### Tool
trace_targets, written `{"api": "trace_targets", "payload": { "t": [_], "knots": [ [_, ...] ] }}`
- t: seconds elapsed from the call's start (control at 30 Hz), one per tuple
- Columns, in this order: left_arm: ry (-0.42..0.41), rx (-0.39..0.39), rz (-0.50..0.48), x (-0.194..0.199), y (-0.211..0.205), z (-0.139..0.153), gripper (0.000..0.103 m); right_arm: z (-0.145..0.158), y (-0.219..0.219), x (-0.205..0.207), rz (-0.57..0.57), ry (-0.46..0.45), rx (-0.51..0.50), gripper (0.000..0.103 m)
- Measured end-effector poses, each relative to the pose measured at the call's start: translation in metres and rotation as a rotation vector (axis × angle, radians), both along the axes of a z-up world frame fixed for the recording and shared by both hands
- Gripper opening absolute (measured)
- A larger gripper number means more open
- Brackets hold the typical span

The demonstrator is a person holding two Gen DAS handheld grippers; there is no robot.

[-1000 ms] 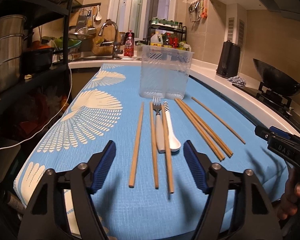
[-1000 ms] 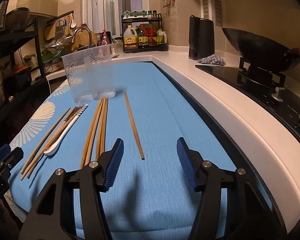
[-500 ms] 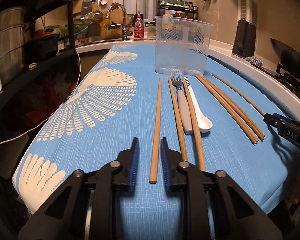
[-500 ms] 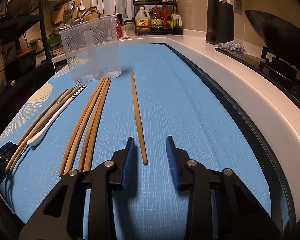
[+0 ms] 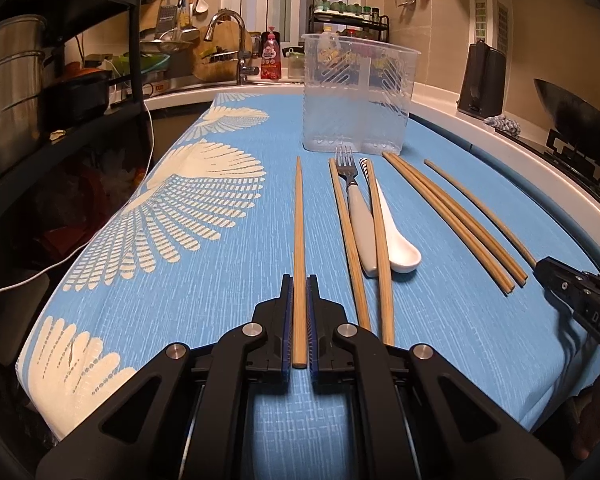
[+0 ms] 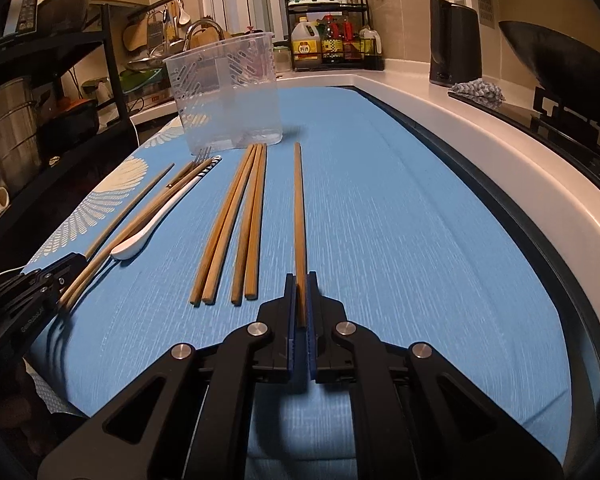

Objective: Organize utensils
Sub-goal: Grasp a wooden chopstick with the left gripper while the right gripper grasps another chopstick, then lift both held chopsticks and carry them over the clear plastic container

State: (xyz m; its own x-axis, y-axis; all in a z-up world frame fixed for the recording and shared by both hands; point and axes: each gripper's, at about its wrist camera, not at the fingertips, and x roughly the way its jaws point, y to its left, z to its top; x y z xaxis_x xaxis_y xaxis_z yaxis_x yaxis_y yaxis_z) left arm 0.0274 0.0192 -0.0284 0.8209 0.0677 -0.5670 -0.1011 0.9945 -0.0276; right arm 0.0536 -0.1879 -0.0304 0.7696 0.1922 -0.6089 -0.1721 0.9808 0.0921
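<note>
Left gripper (image 5: 299,304) clamps leftmost chopstick (image 5: 299,224), right gripper (image 6: 300,300) rightmost chopstick (image 6: 299,208), both pointing toward holder (image 5: 356,92)

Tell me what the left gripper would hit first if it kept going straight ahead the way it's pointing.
Probably the clear plastic holder. The left gripper is shut on the leftmost chopstick, whose far tip points just left of the holder's base. Depth is unclear, so it may pass beside it.

wok (image 5: 580,120) cut off at the right edge, bottle labels (image 6: 332,42) too small to read, person's hand (image 5: 596,416) mostly out of frame
</note>
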Motion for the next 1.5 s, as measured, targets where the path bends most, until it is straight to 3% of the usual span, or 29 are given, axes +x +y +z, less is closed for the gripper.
{"api": "trace_targets", "payload": {
  "t": [0.5, 1.07, 1.23, 1.5],
  "knots": [
    [-0.048, 0.029, 0.016, -0.007, -0.004, -0.005, 0.007, -0.001, 0.002, 0.001, 0.006, -0.048, -0.032, 0.006],
    [-0.042, 0.030, 0.015, -0.007, -0.004, -0.003, 0.007, 0.001, 0.004, 0.002, 0.018, -0.044, -0.041, 0.005],
    [-0.052, 0.011, 0.019, -0.011, 0.001, 0.007, 0.007, 0.019, 0.006, -0.007, 0.027, -0.067, -0.046, 0.005],
    [-0.144, -0.003, 0.022, -0.028, 0.010, 0.037, 0.007, 0.063, 0.006, -0.026, 0.050, -0.133, -0.052, 0.005]
  ]
}}
